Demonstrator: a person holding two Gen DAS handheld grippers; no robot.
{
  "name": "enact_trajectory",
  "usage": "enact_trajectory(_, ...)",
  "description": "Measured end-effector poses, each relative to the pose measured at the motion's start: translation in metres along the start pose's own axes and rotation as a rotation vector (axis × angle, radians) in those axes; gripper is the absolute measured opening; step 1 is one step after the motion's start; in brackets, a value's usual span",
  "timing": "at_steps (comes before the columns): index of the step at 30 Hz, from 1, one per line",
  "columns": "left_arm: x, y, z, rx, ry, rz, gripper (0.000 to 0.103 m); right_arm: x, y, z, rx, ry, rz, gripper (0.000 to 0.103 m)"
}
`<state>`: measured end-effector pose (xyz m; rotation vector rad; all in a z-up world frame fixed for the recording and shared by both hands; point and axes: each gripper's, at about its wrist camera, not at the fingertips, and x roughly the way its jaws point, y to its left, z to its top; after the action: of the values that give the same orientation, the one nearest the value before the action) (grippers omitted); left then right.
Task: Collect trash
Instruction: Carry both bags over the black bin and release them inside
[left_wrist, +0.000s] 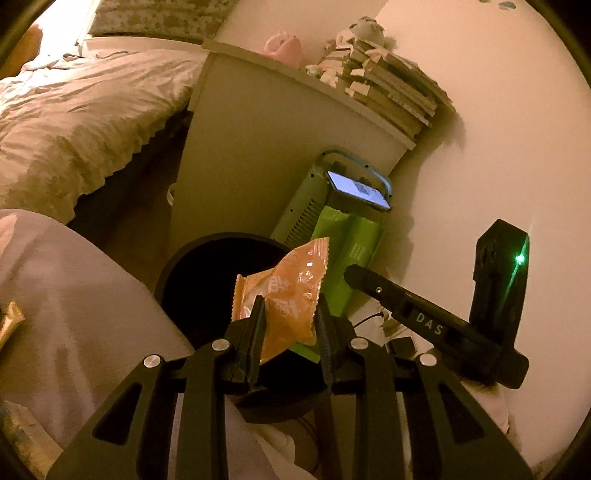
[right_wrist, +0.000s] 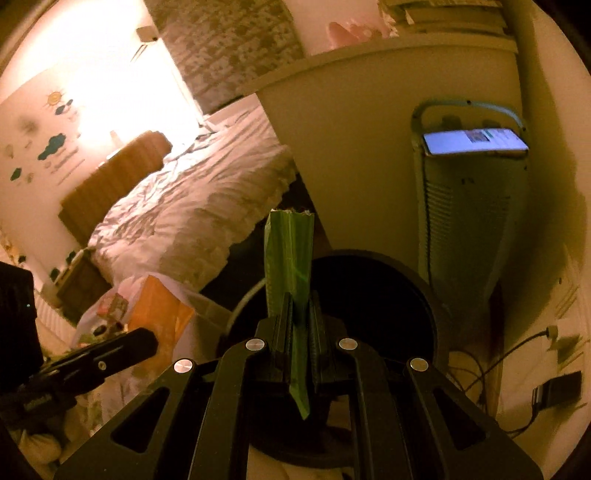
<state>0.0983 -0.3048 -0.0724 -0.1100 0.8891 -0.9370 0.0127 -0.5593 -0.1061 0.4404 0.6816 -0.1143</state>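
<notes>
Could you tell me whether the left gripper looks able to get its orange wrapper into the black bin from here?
Probably yes: the left gripper holds the orange wrapper near the black bin, whose open mouth looks unobstructed.

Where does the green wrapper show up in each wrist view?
Left wrist: green wrapper right of centre, behind the orange wrapper, held by the right gripper.
Right wrist: centre, upright between the fingers.
Shared landmark: lit phone on the pale green appliance.

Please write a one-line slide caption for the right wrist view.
Right gripper holds a green wrapper above the dark round bin, beside the bed.
</notes>
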Motion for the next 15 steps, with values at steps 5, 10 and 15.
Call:
enact_trajectory(5,0.012,-0.004,0.000,0.007,0.021,0.006,0.027,0.002,-0.007,-0.005,0.015,0.014,-0.002,0.009)
enact_trajectory(10,0.017,-0.010,0.003,0.021,0.029,0.030,0.040,0.002,-0.015,-0.005,0.033,0.020,-0.005,0.025)
enact_trajectory(15,0.006,-0.017,0.002,0.049,-0.014,0.059,0.079,-0.005,-0.019,-0.005,0.049,-0.004,0.001,0.053)
